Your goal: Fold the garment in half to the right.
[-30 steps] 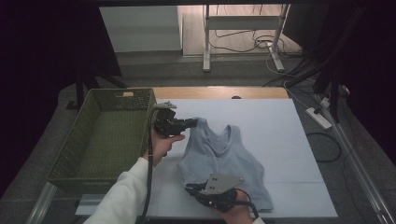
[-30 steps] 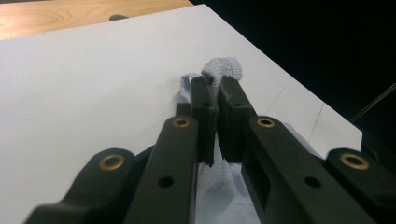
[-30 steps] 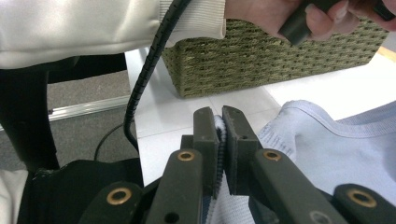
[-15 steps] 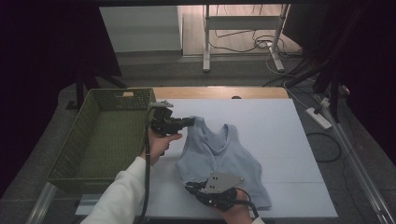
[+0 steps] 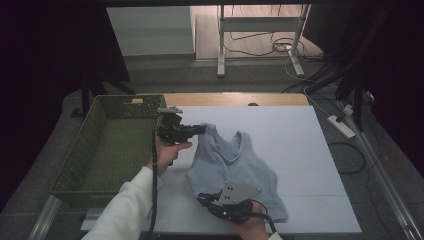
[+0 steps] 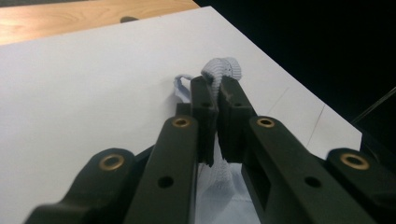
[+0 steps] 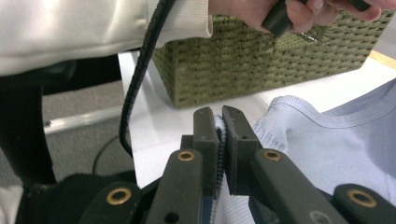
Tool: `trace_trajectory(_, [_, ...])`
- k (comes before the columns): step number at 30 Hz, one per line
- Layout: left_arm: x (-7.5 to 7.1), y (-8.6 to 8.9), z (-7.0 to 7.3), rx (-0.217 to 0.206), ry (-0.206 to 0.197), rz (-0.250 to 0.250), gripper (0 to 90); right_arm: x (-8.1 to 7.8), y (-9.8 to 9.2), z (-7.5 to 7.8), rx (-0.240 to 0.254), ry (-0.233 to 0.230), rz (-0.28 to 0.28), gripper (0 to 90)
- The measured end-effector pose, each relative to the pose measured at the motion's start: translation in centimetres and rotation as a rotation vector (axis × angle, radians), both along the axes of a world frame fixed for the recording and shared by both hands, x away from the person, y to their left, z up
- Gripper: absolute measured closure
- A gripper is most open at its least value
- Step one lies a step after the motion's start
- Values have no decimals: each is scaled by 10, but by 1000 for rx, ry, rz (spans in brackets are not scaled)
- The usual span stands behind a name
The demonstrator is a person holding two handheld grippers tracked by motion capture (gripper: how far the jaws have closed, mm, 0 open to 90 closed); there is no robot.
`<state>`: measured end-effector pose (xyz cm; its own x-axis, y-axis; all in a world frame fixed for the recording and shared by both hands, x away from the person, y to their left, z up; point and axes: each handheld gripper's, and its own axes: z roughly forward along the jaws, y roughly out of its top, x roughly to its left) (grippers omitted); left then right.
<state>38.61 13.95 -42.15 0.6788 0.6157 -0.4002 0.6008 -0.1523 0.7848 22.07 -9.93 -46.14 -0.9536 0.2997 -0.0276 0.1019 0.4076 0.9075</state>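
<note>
At the near edge of the white table board [image 5: 300, 150], the right gripper [image 5: 204, 200] is held low, and its jaws are pressed together on the lower hem of a light blue sleeveless knitted top [image 5: 235, 167]; the pinched ribbed cloth [image 7: 220, 140] is seen between the black jaws in the right gripper view. The top is spread flat on the board, near its middle. Farther away, the left gripper [image 5: 201, 129] is held by a hand [image 5: 167, 152] and its jaws are closed on one shoulder strap [image 6: 219, 70], which is lifted a little. Just beside it, to the left, a green woven rectangular basket [image 5: 75, 160] is standing.
</note>
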Motion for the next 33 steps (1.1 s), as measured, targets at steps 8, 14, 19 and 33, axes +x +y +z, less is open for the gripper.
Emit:
trace_trajectory(8, [-1, 23, 6, -1, 5, 50, 861, -2, 7, 13, 36, -46, -11, 844])
trace_trajectory(14, [0, 26, -1, 3, 26, 64, 860, 0, 3, 7, 29, -30, -36, 844])
trace_trajectory(19, [3, 24, -5, 15, 37, 74, 859, -1, 1, 8, 31, -36, -45, 845])
trace_trajectory(33, [4, 17, -10, 63, 38, 81, 857, -1, -24, 9, 36, -36, -120, 844])
